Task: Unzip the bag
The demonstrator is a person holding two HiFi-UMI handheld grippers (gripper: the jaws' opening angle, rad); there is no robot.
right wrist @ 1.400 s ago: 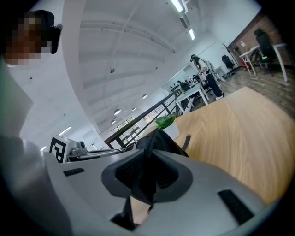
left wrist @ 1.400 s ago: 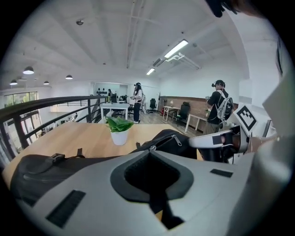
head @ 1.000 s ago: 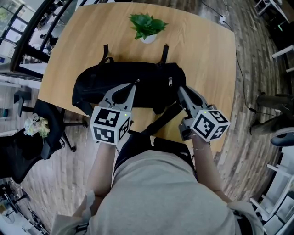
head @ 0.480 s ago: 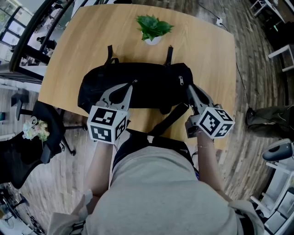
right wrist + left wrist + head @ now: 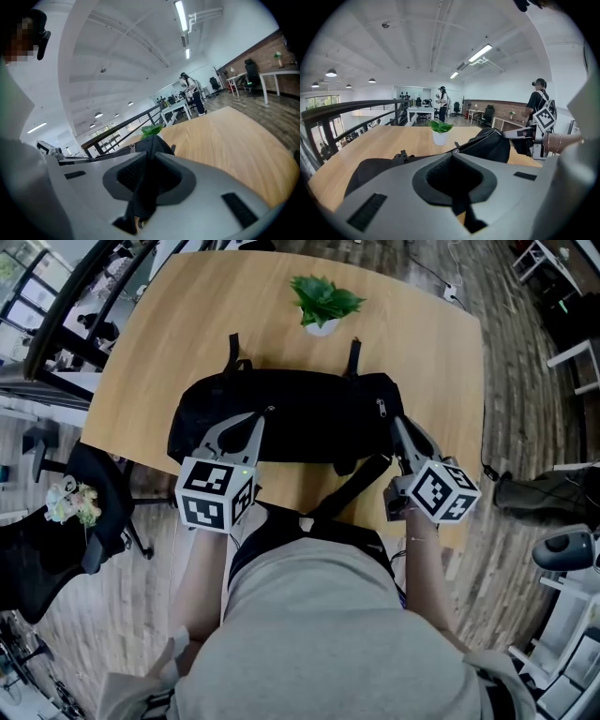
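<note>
From the head view, a rounded wooden table (image 5: 169, 343) stands on a plank floor (image 5: 511, 418), with a black office chair (image 5: 89, 512) at its left edge. The black bag (image 5: 309, 423) lies lengthwise across the middle of the table, and a potted plant (image 5: 323, 304) stands behind it. In the left gripper view, a dark railing (image 5: 347, 112) runs past the table and strip ceiling lamps (image 5: 480, 52) light a white open office. The left gripper (image 5: 265, 414) has its jaws fully together on a small metal zip pull (image 5: 453, 150) at the bag's top seam. In the right gripper view, a brick wall (image 5: 262, 51) rises behind desks (image 5: 243, 77), and the right gripper (image 5: 397, 423) pinches black fabric at the bag's end.
</note>
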